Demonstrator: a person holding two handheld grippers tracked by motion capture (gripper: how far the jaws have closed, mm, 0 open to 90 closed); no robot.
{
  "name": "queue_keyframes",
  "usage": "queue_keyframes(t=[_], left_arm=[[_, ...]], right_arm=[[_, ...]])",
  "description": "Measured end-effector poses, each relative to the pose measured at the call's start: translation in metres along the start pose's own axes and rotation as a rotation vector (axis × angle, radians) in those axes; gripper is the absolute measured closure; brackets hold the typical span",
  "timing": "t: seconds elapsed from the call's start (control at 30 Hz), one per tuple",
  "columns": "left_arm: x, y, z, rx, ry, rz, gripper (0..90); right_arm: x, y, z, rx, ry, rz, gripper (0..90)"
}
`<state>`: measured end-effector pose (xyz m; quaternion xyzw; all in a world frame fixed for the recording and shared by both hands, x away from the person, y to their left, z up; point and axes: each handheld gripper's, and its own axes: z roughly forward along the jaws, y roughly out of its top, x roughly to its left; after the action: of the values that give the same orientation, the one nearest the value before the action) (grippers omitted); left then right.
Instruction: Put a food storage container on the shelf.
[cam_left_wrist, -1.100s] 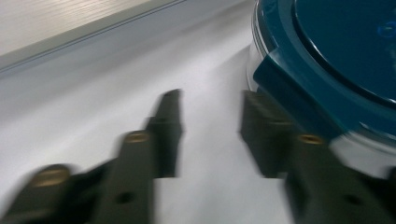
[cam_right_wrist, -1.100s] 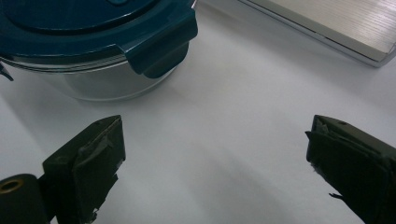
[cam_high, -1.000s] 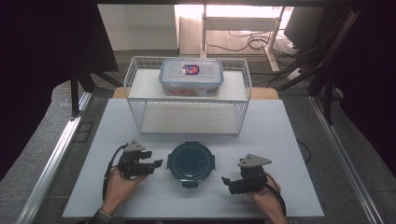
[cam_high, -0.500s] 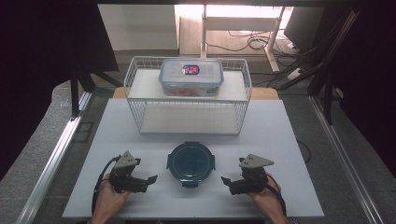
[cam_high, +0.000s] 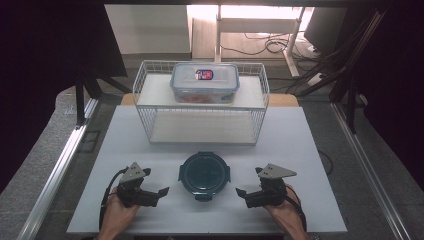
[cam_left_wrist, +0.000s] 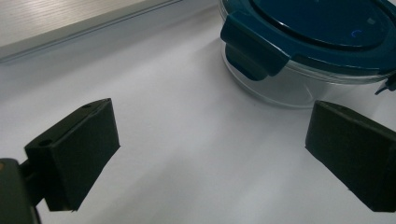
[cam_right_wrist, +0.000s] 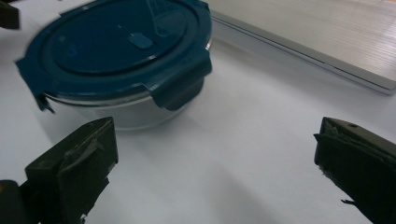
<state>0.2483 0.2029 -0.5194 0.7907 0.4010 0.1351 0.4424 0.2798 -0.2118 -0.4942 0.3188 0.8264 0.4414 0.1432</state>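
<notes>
Two grippers flank the round glass container (cam_high: 204, 173) with its dark teal lid, sitting at the near middle of the white table (cam_high: 310, 150). Left gripper (cam_high: 161, 193) rests just left of it, jaws having just swung wide apart, nothing between them. Right gripper (cam_high: 241, 194) sits just right of it, jaws spread as well, bare table between them. Behind stands a white wire basket (cam_high: 150, 117) carrying a rectangular lidded box (cam_high: 205, 83); that box wears a red and blue label, its writing too small to read.
</notes>
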Motion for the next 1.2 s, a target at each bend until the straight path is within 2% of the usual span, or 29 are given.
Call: queue_keyframes(t=[0.33,0.43,0.53,0.63,0.73,0.87,1.07,1.1,1.17,1.2], left_arm=[[-0.001,0.019,0.007,0.024,-0.033,0.0,2.9],[0.0,0.028,0.012,0.033,-0.06,-0.005,1.7],[0.0,0.033,0.016,0.026,-0.102,-0.031,2.7],[0.0,0.041,0.02,0.03,-0.114,-0.023,5.4],[-0.001,0.049,0.026,0.04,-0.132,-0.006,6.1],[-0.004,0.062,0.04,0.073,-0.175,0.002,6.0],[-0.003,0.061,0.057,0.132,-0.224,-0.029,5.9],[0.0,0.059,0.058,0.13,-0.251,-0.062,5.7],[0.003,0.057,0.058,0.137,-0.27,-0.082,7.3],[0.003,0.056,0.058,0.142,-0.281,-0.087,9.5]], right_arm=[[0.006,0.012,0.007,0.031,0.049,0.037,0.0],[0.007,0.019,0.008,0.046,0.065,0.036,0.2],[0.008,0.027,0.009,0.083,0.076,0.036,2.5],[0.007,0.035,0.013,0.111,0.091,0.048,5.0],[0.004,0.043,0.023,0.131,0.122,0.067,5.7],[0.0,0.054,0.039,0.143,0.159,0.09,6.7],[-0.001,0.058,0.058,0.199,0.2,0.12,7.1],[-0.002,0.056,0.06,0.208,0.207,0.131,7.1],[-0.007,0.052,0.064,0.23,0.242,0.171,7.7],[-0.011,0.049,0.065,0.237,0.282,0.208,9.0]])
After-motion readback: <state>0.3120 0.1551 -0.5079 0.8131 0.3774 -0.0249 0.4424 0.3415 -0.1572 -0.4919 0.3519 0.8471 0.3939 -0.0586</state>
